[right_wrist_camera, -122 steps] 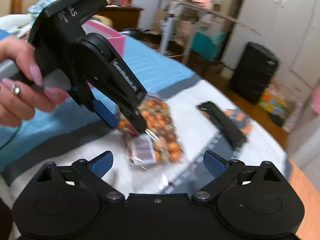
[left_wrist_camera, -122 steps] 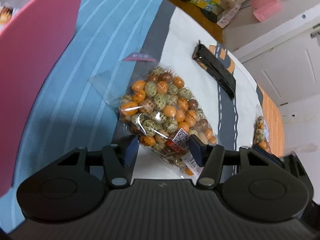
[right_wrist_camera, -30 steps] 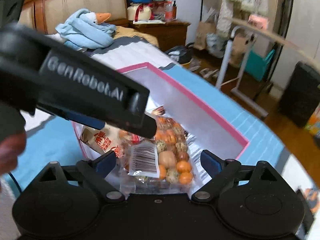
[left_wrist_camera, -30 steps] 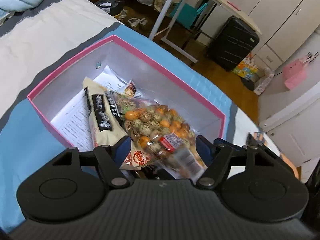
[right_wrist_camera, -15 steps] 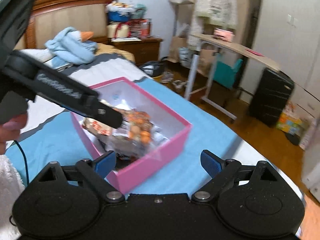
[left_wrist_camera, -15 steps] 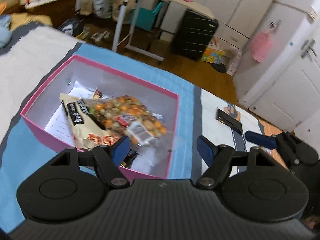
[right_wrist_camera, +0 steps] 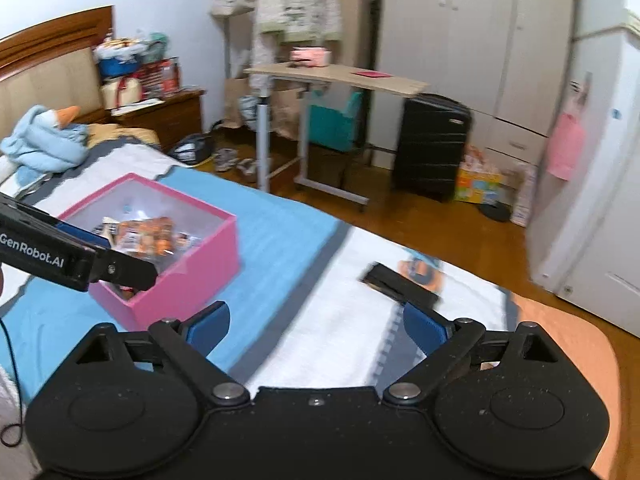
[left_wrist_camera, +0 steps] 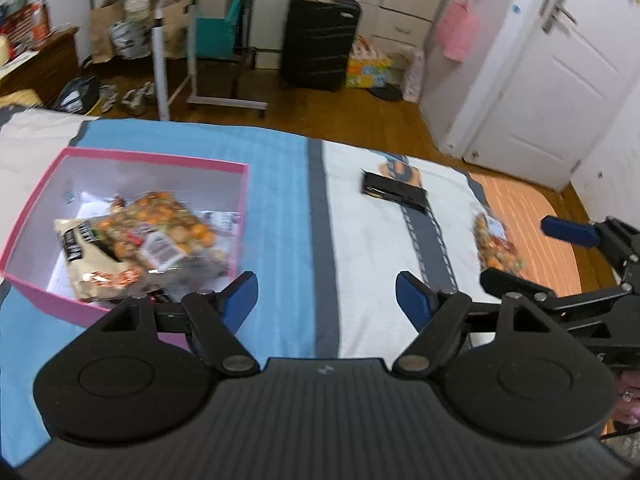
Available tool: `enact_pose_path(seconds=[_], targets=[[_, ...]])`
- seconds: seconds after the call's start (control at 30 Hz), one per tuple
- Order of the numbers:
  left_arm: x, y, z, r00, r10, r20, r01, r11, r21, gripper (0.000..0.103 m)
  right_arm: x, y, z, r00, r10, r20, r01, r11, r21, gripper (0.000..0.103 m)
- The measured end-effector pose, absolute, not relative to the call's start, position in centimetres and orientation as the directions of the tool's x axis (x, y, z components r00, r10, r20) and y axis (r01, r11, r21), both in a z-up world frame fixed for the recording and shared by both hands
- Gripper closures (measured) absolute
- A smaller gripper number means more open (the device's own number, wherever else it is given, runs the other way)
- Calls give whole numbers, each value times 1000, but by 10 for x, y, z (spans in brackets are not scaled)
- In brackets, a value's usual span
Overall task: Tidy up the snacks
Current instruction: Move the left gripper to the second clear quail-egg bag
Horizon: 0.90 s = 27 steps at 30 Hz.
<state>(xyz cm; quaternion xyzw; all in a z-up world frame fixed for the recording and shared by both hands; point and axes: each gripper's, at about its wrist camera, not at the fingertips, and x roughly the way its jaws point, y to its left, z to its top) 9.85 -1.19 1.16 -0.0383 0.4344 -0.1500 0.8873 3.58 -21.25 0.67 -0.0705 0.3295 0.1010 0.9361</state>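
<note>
Bed [left_wrist_camera: 360, 240] spread below both grippers. Pink box [left_wrist_camera: 240, 184] ahead-left of left gripper [left_wrist_camera: 326, 298], snack bag [left_wrist_camera: 160, 228] lodged inside. Left jaws just opening, spread, nothing between. Right gripper [right_wrist_camera: 316, 326] spread, empty. Step judged: transit toward next item. Dark packet [right_wrist_camera: 400, 284] ahead-right, small candy bag [left_wrist_camera: 496, 246] farther right; approach and pinch required.

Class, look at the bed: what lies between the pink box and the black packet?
In the left wrist view, only bare bedspread lies between the pink box and the black packet: a blue stretch, a grey stripe, then white. No snack sits there.
</note>
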Motion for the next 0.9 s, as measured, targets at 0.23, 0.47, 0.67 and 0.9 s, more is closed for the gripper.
enact_pose_path(seconds=[0.23, 0.47, 0.67, 0.9], targets=[[100, -78, 12, 519, -368, -771, 352, 914, -200, 26, 14, -275, -7, 759, 89, -645, -154, 987, -45, 2], [110, -157, 0, 486, -440, -755, 482, 856, -189, 23, 12, -339, -45, 745, 80, -662, -127, 992, -23, 1], [123, -213, -35, 480, -515, -710, 551, 807, -213, 22, 36, -373, -98, 763, 25, -646, -122, 987, -106, 2], [168, -268, -101, 415, -532, -738, 548, 794, -263, 24, 68, -399, -156, 714, 27, -700, -107, 992, -71, 2]])
